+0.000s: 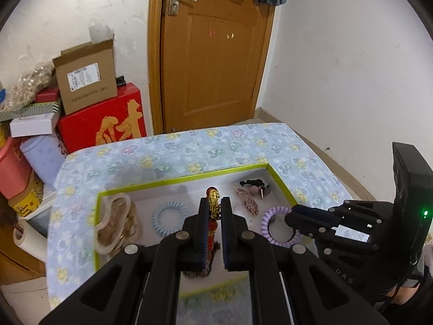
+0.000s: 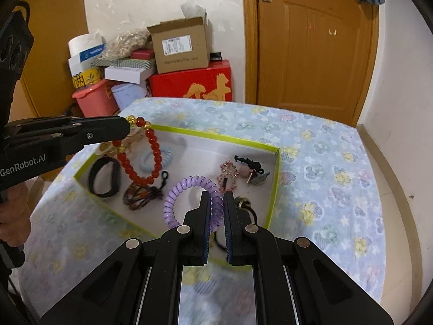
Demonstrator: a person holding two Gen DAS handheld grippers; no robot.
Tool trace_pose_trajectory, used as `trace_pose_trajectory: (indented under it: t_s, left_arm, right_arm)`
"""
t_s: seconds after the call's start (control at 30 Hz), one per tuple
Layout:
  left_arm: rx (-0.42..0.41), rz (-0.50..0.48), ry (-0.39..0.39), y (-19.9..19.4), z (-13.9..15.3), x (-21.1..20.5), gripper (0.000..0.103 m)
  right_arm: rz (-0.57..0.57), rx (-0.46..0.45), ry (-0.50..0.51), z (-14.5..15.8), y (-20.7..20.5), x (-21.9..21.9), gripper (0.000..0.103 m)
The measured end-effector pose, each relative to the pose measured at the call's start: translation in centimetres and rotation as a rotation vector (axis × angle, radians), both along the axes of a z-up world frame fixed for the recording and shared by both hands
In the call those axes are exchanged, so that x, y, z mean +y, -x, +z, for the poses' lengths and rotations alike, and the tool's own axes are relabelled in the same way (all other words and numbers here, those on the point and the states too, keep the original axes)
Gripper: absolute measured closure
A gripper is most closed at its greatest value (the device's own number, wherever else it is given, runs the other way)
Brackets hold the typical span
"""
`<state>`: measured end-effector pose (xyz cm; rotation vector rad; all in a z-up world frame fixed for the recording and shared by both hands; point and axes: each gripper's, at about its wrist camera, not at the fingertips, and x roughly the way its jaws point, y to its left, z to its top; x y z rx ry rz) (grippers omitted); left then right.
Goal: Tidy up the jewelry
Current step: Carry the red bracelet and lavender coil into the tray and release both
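The left gripper [image 1: 213,208] pinched a red bead bracelet with gold-coloured beads [image 2: 143,159] by its gold end, the loop hanging over a shallow white tray with a lime-green rim [image 2: 222,139]. The tray sat on a table covered in a pale blue floral cloth [image 2: 324,162]. The right gripper [image 2: 217,211] was pressed onto a purple spiral hair tie [image 2: 178,192], which stood up from the tray's near right part with one section of coil between the fingers.

Inside the tray lay a light blue spiral hair tie [image 1: 170,218] near the middle, a cream and tan hair clip [image 1: 117,222] against the left wall, a black elastic hair band [image 2: 104,176] at the near left and a dark bundle of thin hair ties [image 2: 140,193] just beside it. A pink rhinestone hair clip [image 2: 228,174] and a black hair accessory with a pink ball [image 2: 251,169] lay close together in the far right corner.

Beyond the table, a brown cardboard box [image 1: 86,81] rested on a red gift box with gold characters [image 1: 105,124] beside a closed wooden door [image 1: 213,54].
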<state>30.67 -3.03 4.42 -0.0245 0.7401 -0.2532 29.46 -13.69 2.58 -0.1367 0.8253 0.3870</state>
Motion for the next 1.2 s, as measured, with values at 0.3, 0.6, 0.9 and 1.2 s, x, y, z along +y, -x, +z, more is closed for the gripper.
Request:
trace_pose_trajectory:
  t_s: [0.3,0.6,0.9,1.2]
  left_arm:
    - [0.066,-0.011,0.014,-3.8,-3.4,-0.1,0.095]
    - [0.132,0.008,0.021,-5.4,-6.1,1.0,0.094]
    - [0.111,0.038,0.009,-4.6,-5.5,1.5,0.094]
    - [0.078,0.080,-0.019,-1.0,-3.6,1.5,0.094]
  right_arm:
    - [0.008,0.049,0.021,-2.7,-2.5,0.7,0.094]
    - [0.010,0.077,0.031,-3.5,-3.3,0.9,0.093]
    - [-0.007,0.078,0.029,-2.8,-2.5,0.7,0.087]
    - [-0.006,0.052,0.003,-0.5,0.5,0.6,0.079]
